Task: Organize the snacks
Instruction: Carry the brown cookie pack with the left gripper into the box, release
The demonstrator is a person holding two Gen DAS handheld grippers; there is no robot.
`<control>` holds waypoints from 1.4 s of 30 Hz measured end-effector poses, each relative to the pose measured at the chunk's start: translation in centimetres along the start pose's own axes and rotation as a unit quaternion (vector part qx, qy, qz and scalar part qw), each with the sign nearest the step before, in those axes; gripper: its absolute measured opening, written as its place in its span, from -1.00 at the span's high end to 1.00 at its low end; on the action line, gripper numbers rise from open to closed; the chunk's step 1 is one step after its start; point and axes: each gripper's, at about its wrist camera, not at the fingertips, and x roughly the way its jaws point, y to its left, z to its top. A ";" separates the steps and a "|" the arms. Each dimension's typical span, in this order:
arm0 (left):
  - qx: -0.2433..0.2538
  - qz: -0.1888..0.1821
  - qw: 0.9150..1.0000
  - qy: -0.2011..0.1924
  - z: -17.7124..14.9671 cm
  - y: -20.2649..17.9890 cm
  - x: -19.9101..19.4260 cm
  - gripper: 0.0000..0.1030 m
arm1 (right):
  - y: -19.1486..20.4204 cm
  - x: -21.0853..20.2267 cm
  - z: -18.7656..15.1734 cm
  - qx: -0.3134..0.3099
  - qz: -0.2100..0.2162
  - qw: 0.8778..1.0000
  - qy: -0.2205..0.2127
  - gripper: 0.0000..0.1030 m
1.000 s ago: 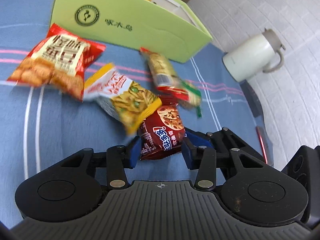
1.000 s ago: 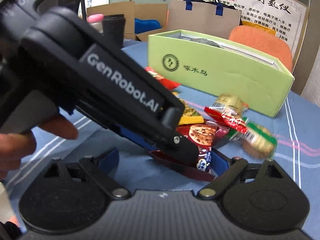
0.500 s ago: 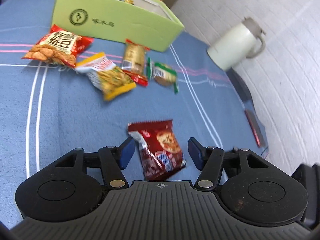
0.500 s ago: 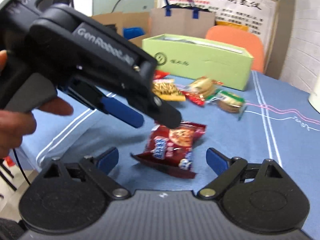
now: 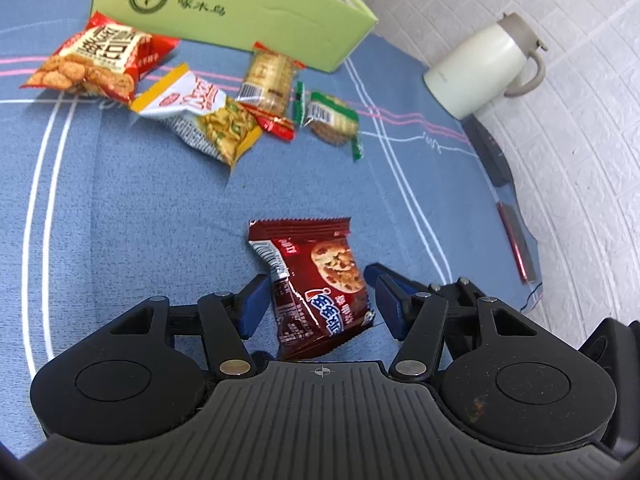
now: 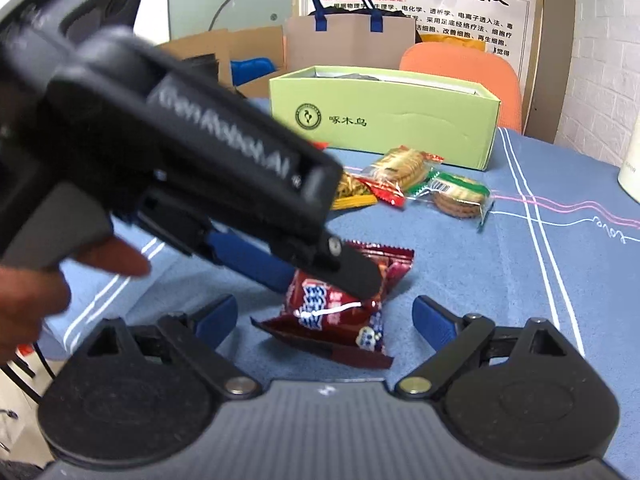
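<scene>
A dark red cookie packet (image 5: 328, 264) lies on the blue tablecloth (image 5: 140, 220) between the jaws of my left gripper (image 5: 318, 288). Those jaws are closing, but a gap shows on each side of the packet. In the right wrist view the left gripper (image 6: 316, 276) reaches in from the left over the same packet (image 6: 340, 324). My right gripper (image 6: 324, 312) stands open just behind it, holding nothing. Farther back lie a red snack bag (image 5: 100, 60), a yellow-white bag (image 5: 200, 116) and two biscuit packs (image 5: 268, 80) (image 5: 332, 120) before the green box (image 5: 240, 12).
A cream kettle (image 5: 480, 68) stands at the table's right edge by the white brick wall. A hand (image 6: 36, 288) grips the left tool. Behind the green box (image 6: 400, 124) are an orange chair (image 6: 460, 68), a paper bag (image 6: 348, 40) and cardboard boxes.
My left gripper drew the cookie packet back from the pile, then its jaws opened and let it go onto the cloth. The right gripper shifted sideways and stayed open.
</scene>
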 end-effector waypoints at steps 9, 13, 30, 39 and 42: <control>0.030 -0.008 0.999 -0.015 -0.3 -0.4 -0.1 0.85 | -0.1 0.0 0.3 0.004 -0.035 0.999 -0.011 -0.24; 0.053 -0.026 0.997 -0.044 2.5 -2.2 -1.0 0.84 | -1.4 -0.3 3.6 -0.017 -0.057 0.997 -0.040 -0.25; 0.048 0.049 0.990 -0.123 27.4 -0.4 4.2 0.81 | -10.5 17.4 22.4 -0.086 -0.034 0.995 -0.044 -0.29; 0.062 0.084 0.988 -0.116 28.6 1.9 8.1 0.36 | -12.2 20.0 22.5 -0.048 0.004 0.999 -0.016 -0.72; 0.077 0.074 0.985 -0.138 27.5 0.9 6.4 0.16 | -11.6 17.0 21.9 -0.050 -0.015 0.998 -0.045 -0.80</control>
